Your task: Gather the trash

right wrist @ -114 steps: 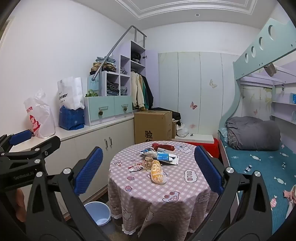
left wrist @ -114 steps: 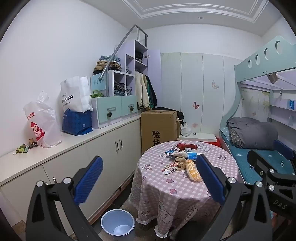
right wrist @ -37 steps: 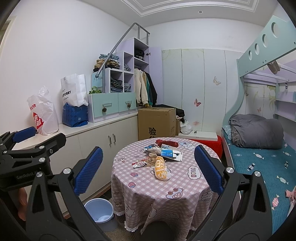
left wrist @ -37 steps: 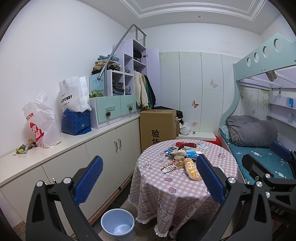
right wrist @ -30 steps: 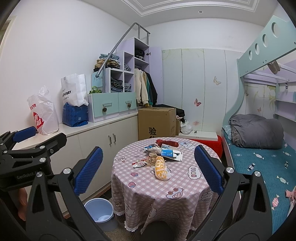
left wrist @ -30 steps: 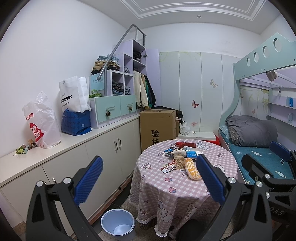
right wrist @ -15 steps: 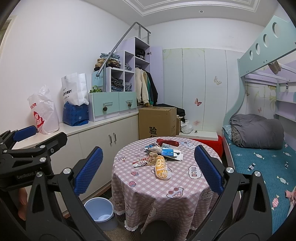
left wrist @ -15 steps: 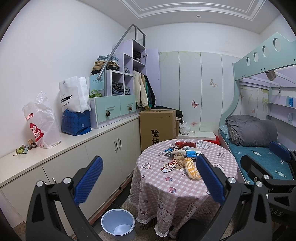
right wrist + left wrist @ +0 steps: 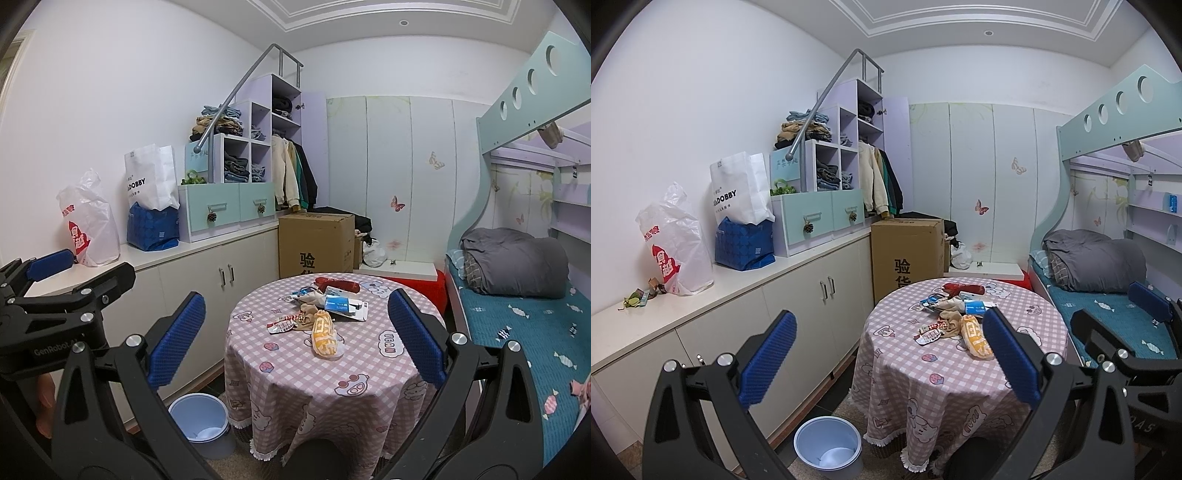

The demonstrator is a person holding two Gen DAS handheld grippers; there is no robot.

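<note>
Both the left gripper [image 9: 886,354] and right gripper [image 9: 295,339] hold their fingers wide apart, empty; wrappers [image 9: 325,317] litter the round desk [image 9: 332,384] centre; a blue bin [image 9: 201,419] stands on the floor beside its left edge, a cardboard box [image 9: 314,243] behind.

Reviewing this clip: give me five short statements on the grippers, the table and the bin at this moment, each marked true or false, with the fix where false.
1. The left gripper holds a wrapper. False: its jaws are wide open and hold nothing.
2. The right gripper is open and holds nothing. True.
3. The trash lies on the round table, including a yellow packet and a red-and-white wrapper. True.
4. The pale blue bin stands on the table. False: it stands on the floor beside the table, near the white cabinets.
5. The bin is full to the rim. False: it looks nearly empty, only something pale at the bottom.
</note>
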